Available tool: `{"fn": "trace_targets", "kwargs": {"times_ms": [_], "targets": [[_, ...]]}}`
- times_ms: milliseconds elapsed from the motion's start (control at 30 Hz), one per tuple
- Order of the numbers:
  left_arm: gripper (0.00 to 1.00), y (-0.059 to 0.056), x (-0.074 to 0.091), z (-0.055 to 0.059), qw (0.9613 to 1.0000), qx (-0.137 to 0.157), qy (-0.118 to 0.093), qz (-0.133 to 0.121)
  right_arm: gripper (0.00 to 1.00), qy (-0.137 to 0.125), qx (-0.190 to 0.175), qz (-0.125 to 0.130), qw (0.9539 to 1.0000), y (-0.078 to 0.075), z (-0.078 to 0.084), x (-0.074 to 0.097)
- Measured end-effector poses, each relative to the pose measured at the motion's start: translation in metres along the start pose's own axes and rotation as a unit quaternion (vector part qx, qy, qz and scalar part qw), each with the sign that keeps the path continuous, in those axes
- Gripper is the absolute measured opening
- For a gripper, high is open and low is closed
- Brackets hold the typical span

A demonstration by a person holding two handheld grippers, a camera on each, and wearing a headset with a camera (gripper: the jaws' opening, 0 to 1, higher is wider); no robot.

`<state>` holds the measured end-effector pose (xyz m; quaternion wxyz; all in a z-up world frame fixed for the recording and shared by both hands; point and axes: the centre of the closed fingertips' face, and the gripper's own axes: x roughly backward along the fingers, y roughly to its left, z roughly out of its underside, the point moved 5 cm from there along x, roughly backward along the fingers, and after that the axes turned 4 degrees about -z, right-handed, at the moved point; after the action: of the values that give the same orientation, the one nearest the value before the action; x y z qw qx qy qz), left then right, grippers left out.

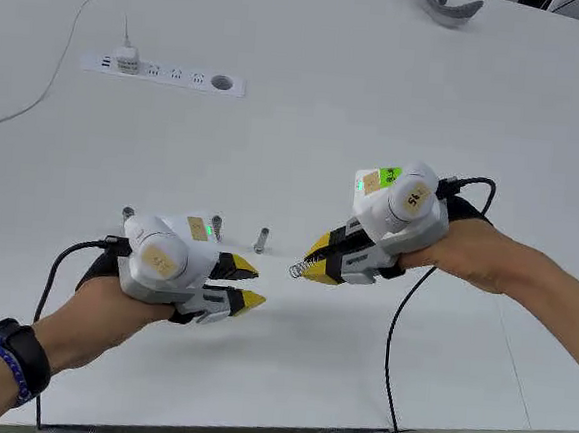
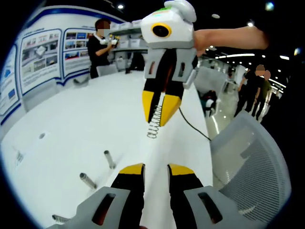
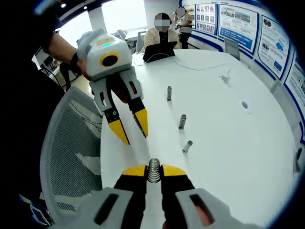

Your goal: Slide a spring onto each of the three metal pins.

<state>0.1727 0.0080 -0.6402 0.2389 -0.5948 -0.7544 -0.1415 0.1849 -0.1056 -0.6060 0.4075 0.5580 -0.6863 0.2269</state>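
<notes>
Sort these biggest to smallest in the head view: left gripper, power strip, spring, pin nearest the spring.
1. left gripper, though it is nearest the camera.
2. power strip.
3. pin and spring: both tiny, too alike to rank.

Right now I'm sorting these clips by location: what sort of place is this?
Probably an office meeting or showroom space, not a workshop: a large white table with a power strip, poster boards along the wall, and a mesh office chair.

Shiny metal spring (image 3: 153, 170), metal pins (image 3: 187, 146), matt white tabletop (image 1: 380, 83)
</notes>
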Motion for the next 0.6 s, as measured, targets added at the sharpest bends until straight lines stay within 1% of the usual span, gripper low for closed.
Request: {"fn": "trace_targets", "kwargs": {"times_ms": [400, 600], "targets": [[0.27, 0.011, 0.009, 0.013, 0.9993, 0.025, 0.005, -0.027, 0.12, 0.020, -0.007, 0.021, 0.9995, -0.019, 0.003, -0.005], [0.31, 0.017, 0.015, 0.021, 0.9983, 0.041, 0.007, -0.041, 0.12, 0.028, -0.010, 0.029, 0.9992, -0.026, 0.002, -0.007]]}}
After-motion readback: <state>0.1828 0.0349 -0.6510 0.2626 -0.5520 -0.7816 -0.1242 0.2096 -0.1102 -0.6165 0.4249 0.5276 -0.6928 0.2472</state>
